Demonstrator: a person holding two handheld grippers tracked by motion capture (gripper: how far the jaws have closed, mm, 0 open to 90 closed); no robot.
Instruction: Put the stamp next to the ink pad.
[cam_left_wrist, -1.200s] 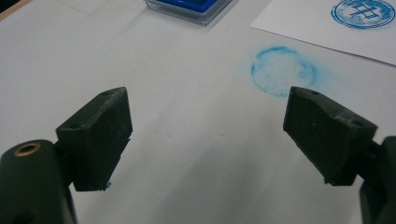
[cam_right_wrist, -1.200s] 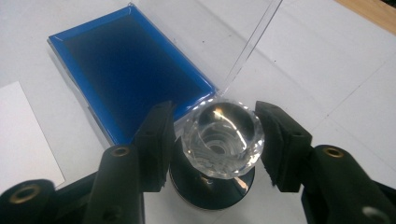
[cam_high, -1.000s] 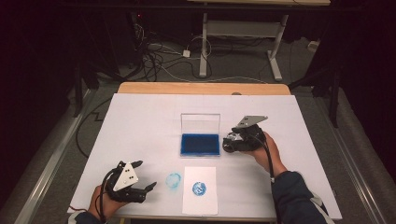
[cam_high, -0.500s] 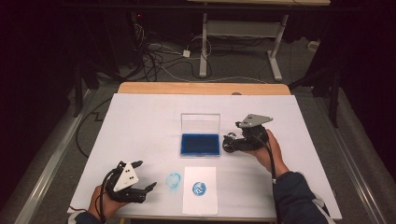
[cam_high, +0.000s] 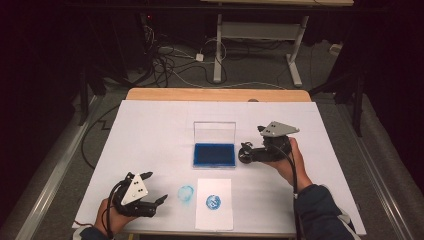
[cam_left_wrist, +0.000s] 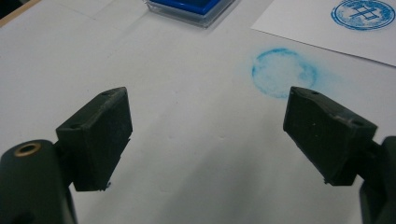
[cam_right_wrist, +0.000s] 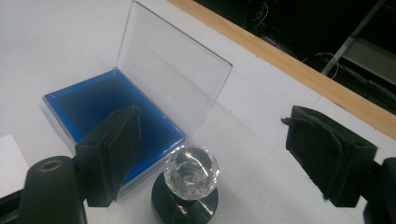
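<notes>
A stamp with a clear faceted knob (cam_right_wrist: 191, 175) stands upright on the white table, close beside the blue ink pad (cam_right_wrist: 116, 116), whose clear lid (cam_right_wrist: 173, 74) is raised. My right gripper (cam_right_wrist: 212, 135) is open around the stamp; its jaws have just been opening and neither pad touches the knob. From above, the right gripper (cam_high: 246, 154) sits just right of the ink pad (cam_high: 214, 154). My left gripper (cam_high: 156, 188) rests open at the front left, nothing between its jaws (cam_left_wrist: 208, 135). A white paper (cam_high: 214, 202) carries a round blue print (cam_left_wrist: 362, 14).
A faint blue ring smudge (cam_high: 186, 193) marks the table between the left gripper and the paper. The wooden table edge (cam_high: 217, 94) runs along the far side, with cables and desk legs on the floor beyond.
The right hand has edged slightly to the right of the ink pad. The left hand has kept still.
</notes>
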